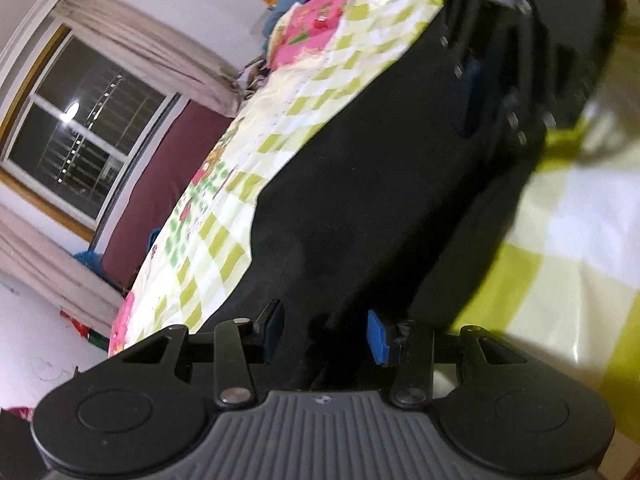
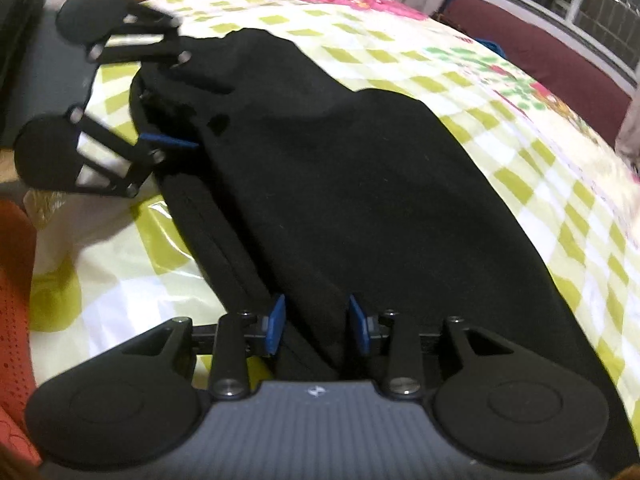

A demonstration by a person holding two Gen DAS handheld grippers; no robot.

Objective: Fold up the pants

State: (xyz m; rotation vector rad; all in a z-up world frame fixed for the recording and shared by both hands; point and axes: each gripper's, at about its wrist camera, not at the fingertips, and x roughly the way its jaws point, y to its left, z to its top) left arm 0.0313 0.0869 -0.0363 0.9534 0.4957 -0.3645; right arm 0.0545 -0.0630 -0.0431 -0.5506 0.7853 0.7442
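Left gripper [image 1: 326, 334]: blue-padded fingers [image 1: 378, 336] partly apart, black cloth between; pads not seen pressing, so no clear hold. Sits at bottom centre of left wrist view.

Right gripper [image 2: 316, 326]: blue pads [image 2: 277, 322] partly apart, straddling a raised fold of same cloth at bottom centre of right wrist view; contact w/ pads can't be told.

Black fabric pants [image 2: 340, 168]: long dark strip lying diag. across bed, from each gripper to the other. Seamed edge runs along lower-left side in right wrist view.

Glossy sheet w/ yellow-green & white checks, pink floral patches [image 2: 540, 168]: bare on both sides of pants; wide open strip at right, smaller patch lower left.

Dark maroon bolster/headboard [image 2: 560, 68] along bed's far edge, upper right. Barred window w/ beige curtain [image 1: 80, 128], upper left of left wrist view.

Pose: both grippers tilted down at cloth, facing each other.
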